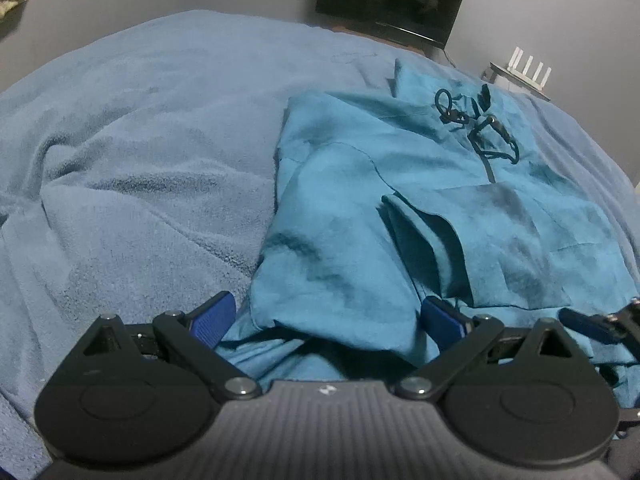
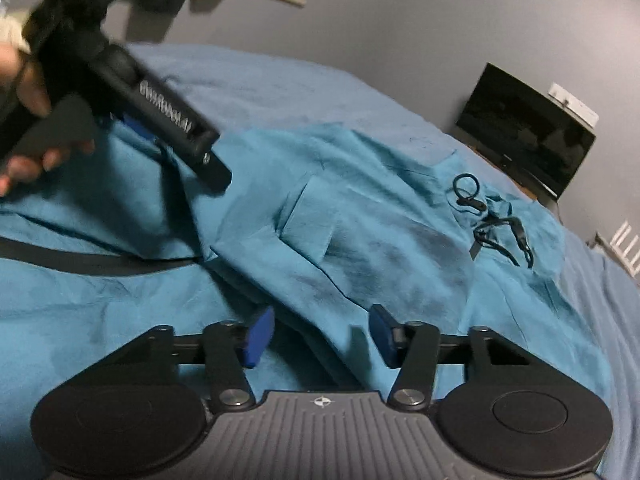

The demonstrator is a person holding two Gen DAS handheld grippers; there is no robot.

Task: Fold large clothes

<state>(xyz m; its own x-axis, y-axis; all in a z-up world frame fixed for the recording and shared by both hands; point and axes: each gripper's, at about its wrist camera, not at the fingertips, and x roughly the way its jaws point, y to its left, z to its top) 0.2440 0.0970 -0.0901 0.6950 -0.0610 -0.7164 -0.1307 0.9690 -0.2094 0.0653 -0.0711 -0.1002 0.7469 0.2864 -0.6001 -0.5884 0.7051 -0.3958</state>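
Jacket on blanket; monitor behind; router right of monitor.

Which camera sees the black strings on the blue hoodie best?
The left wrist view: the strings lie near the middle top of the hoodie, fairly sharp, with loops and the zip below them clear. In the right wrist view the strings sit off to the right, smaller and blurrier.
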